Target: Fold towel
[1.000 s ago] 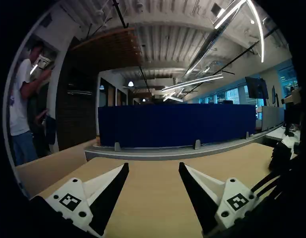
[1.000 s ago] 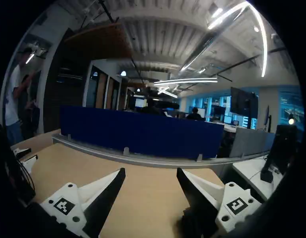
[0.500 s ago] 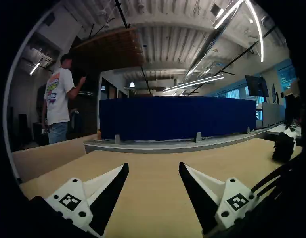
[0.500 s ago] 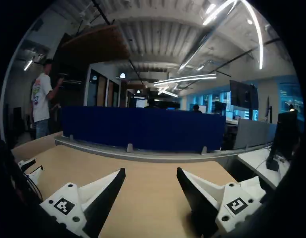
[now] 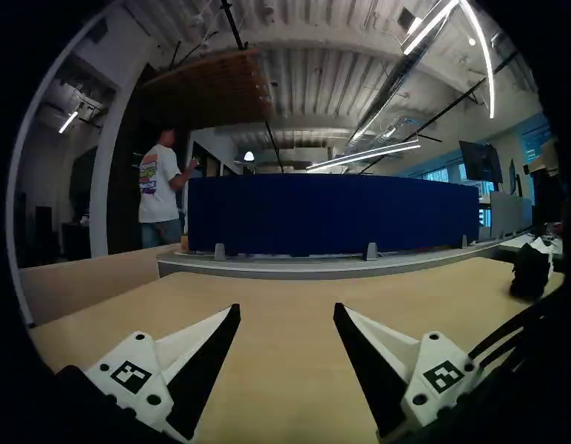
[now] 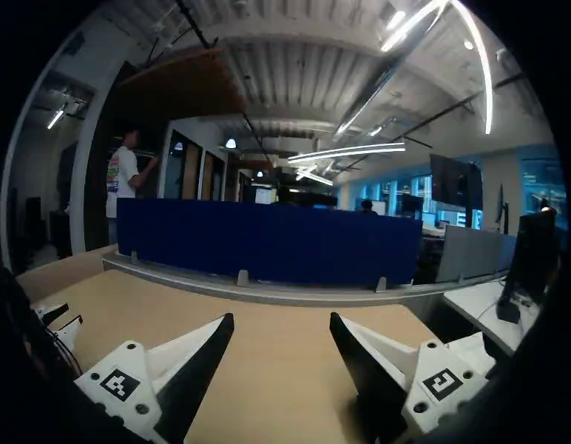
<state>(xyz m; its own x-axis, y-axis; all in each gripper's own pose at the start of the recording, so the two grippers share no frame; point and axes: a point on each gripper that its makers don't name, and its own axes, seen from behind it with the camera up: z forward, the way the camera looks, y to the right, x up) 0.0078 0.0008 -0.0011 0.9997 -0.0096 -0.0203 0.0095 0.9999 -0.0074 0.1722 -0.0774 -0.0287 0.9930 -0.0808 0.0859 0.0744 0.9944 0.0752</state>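
My left gripper (image 5: 285, 307) hovers low over a light wooden table (image 5: 308, 288), open, with nothing between its white and black fingers (image 5: 200, 348). My right gripper (image 6: 280, 317) stands the same way over the same table (image 6: 285, 385), open and holding nothing. At the far right of the left gripper view a dark shape (image 5: 529, 270) rests on the table, likely the other gripper. At the far left of the right gripper view, two white and black fingertips (image 6: 60, 320) of the other gripper poke in.
A blue partition (image 5: 330, 214) on a grey rail (image 5: 315, 265) closes the table's far edge. A person in a white shirt (image 5: 158, 196) stands behind it at the left. Another desk with a dark monitor (image 6: 526, 263) lies to the right.
Both views have swung a little, so the person in the background now appears further right and closer to the partition. Both grippers stay open over the table.
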